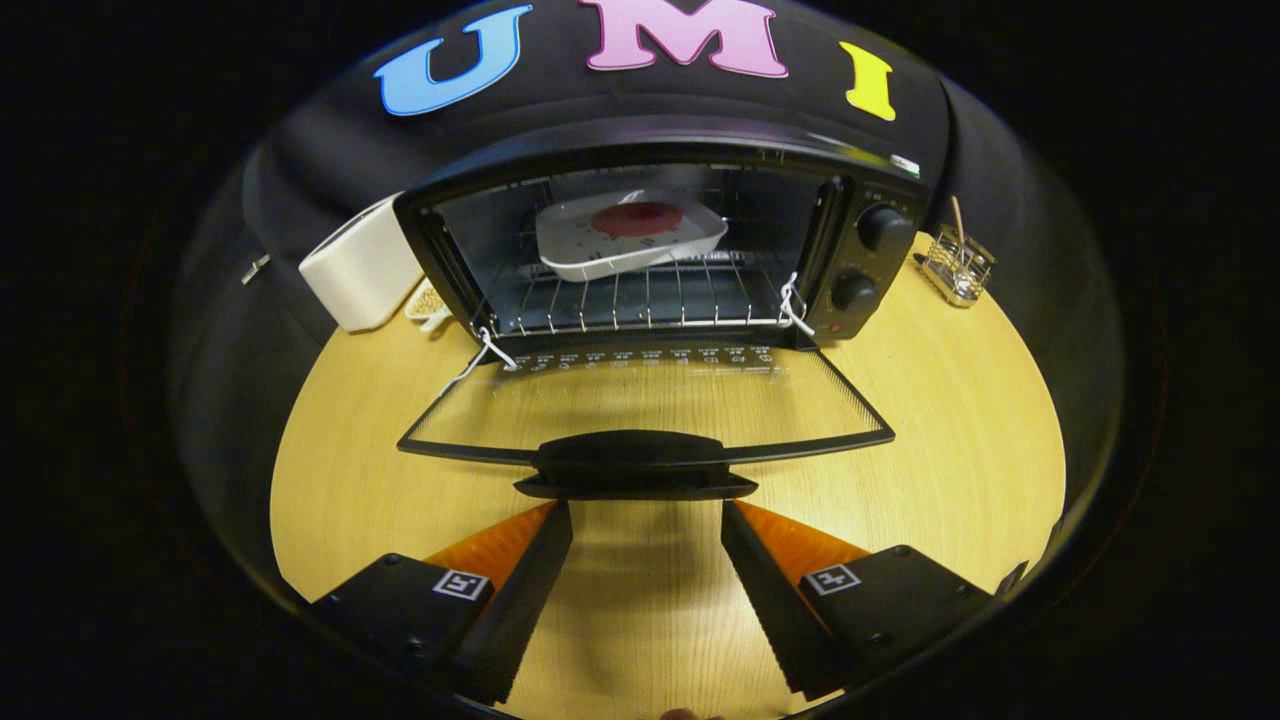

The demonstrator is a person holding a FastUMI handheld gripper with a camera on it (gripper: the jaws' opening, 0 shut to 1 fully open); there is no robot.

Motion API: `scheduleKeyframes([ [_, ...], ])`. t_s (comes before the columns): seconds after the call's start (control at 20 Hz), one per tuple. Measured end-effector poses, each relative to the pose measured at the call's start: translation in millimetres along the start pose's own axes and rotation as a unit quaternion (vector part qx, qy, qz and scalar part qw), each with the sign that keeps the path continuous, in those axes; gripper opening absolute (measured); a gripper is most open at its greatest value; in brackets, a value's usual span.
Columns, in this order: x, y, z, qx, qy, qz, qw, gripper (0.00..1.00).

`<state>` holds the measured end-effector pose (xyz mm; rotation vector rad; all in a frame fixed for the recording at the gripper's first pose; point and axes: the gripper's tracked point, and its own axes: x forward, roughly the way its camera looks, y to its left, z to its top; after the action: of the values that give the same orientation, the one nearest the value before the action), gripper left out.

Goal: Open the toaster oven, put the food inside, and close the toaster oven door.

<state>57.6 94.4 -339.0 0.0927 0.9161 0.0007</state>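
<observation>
Toaster oven [660, 240] stands at the table's [950, 400] far side, its glass door [640, 410] dropped flat toward the gripper [646, 520], the white plate of food [630, 235] already on the rack. The fingers are spread and empty; the door handle [635, 465] lies crosswise just ahead of them, likely next to lift.

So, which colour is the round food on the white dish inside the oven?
Dark red round food, on the white square dish; seen in the gripper view.
</observation>
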Motion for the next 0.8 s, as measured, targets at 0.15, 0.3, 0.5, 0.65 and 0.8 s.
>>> scheduleKeyframes([
  [0.15, -24.8, 8.7, 24.7, -0.012, -0.047, 0.015, 0.999, 0.98],
  [0.3, -53.2, 9.0, 58.9, -0.039, -0.114, 0.022, 0.992, 0.99],
  [0.5, -111.7, 6.0, 101.3, -0.058, -0.214, 0.035, 0.975, 0.99],
  [0.65, -161.8, -11.5, 128.1, -0.078, -0.288, 0.031, 0.954, 0.98],
  [0.8, -218.0, -53.5, 136.9, -0.069, -0.357, 0.005, 0.932, 0.98],
])
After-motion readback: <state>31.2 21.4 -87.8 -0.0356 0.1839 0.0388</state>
